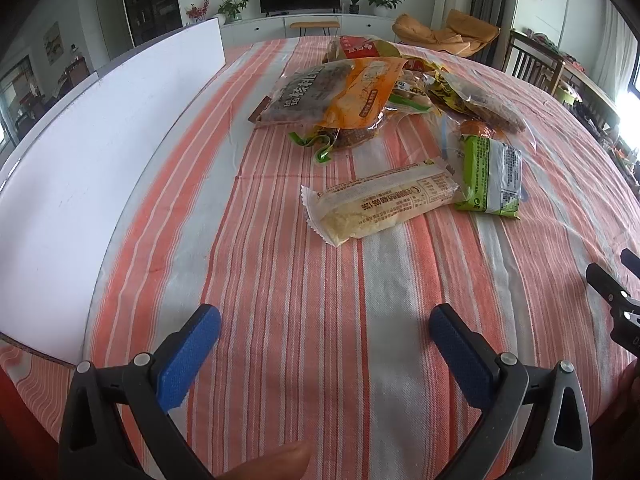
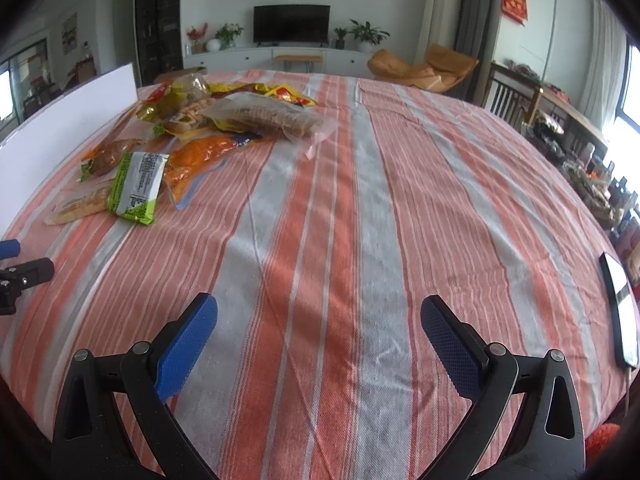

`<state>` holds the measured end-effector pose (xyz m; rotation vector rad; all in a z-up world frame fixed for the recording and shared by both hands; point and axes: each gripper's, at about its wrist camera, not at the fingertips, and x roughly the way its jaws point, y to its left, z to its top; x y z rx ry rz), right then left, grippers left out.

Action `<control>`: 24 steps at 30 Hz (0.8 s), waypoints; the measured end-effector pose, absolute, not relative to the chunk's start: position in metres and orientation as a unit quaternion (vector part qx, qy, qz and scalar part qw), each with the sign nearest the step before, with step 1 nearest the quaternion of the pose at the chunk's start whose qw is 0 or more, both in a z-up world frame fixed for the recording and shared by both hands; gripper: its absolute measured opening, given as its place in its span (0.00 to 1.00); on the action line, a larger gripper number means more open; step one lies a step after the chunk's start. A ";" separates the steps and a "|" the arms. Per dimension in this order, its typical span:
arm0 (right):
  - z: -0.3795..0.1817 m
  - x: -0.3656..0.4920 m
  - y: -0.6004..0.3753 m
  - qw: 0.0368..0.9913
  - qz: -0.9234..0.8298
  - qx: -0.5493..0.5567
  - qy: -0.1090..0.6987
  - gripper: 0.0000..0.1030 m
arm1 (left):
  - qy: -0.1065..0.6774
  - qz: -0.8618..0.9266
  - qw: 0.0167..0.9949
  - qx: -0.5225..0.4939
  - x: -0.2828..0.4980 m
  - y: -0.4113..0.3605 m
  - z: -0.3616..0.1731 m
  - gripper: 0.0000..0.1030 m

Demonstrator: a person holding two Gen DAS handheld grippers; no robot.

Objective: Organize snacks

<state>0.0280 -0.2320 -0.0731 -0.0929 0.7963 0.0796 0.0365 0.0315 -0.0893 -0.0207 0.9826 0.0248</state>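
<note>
Both the left gripper [image 1: 325,330] and right gripper [image 2: 319,318] gape empty; ahead, the slick cracker packet [image 1: 380,202] could skid from a shallow pinch.

Both fisheye views sit low over the striped tablecloth [image 1: 304,280], facing the far wall's TV [image 2: 291,23]. The left wrist view looks from nearer the snack pile [image 1: 360,92]; the right wrist view stands farther right. The 2 views share that pile and the white board [image 2: 76,100].
</note>
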 end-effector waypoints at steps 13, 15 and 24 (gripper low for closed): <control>-0.074 0.033 -0.234 0.916 0.031 -0.037 0.399 0.99 | 0.479 0.005 0.878 -0.006 0.037 0.031 -0.090 1.00; -0.074 0.033 -0.234 0.915 0.030 -0.035 0.400 0.99 | 0.479 0.004 0.878 -0.005 0.037 0.031 -0.090 1.00; -0.075 0.037 -0.241 0.911 0.031 -0.007 0.411 0.99 | 0.485 -0.005 0.875 0.000 0.038 0.032 -0.089 1.00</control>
